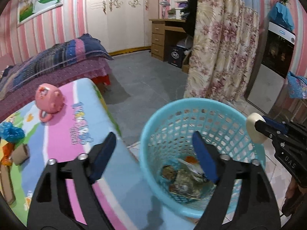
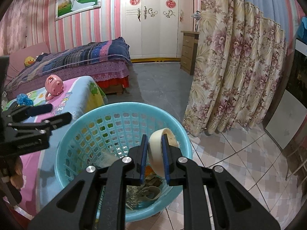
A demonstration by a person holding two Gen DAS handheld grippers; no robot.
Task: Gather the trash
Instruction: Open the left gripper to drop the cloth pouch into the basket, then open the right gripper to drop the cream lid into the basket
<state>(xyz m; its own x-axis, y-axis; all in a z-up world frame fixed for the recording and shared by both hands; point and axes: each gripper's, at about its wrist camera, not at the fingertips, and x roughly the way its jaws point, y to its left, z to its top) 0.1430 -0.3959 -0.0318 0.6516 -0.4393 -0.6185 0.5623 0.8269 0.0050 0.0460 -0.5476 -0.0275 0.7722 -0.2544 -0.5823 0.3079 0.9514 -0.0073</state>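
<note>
A light blue mesh basket [image 1: 226, 105] stands on the floor beside a low table; it also shows in the right wrist view [image 2: 92, 115]. Wrappers and paper scraps [image 1: 184, 180] lie in its bottom. My right gripper [image 2: 154, 143] is shut on a cream tape roll [image 2: 156, 153] and holds it above the basket; the roll also shows in the left wrist view [image 1: 254, 129]. My left gripper [image 1: 153, 143] is open and empty, over the gap between table and basket. Blue crumpled plastic [image 1: 11, 131], an orange wrapper [image 1: 7, 153] and brown cardboard [image 1: 20, 153] lie on the table.
A pink piggy bank [image 1: 49, 99] stands on the table's colourful cloth [image 1: 67, 134]. A bed [image 1: 57, 63] is behind the table. A floral curtain [image 1: 220, 57], a wooden desk [image 1: 163, 36] and a dark appliance [image 1: 276, 53] line the right side.
</note>
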